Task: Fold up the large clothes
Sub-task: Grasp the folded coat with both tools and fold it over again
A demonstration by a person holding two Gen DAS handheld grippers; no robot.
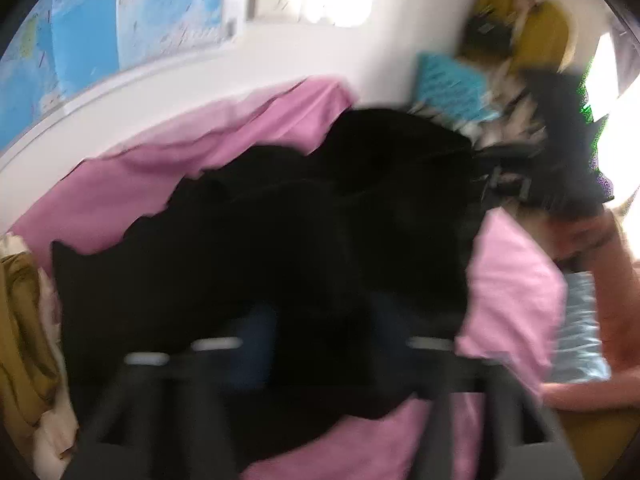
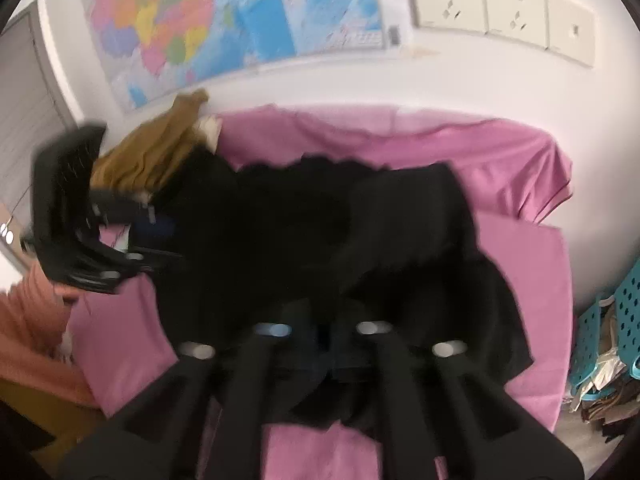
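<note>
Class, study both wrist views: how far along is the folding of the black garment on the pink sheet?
Done: the black garment lies spread on the pink sheet, still rumpled, with no neat fold visible. In hand: the right gripper is shut at the garment's near edge; the left gripper reaches its far left side, though blur hides whether it grips. Left: the fold itself, and perhaps the mustard clothing heaped beside it.

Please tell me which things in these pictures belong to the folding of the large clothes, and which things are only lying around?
For the job:
- large black cloth garment
- pink bed sheet under it
- left hand-held gripper
- right hand-held gripper

Only lying around:
- crumpled mustard-brown cloth garment
- turquoise perforated plastic basket
- colourful paper wall map
- white plastic wall sockets
</note>
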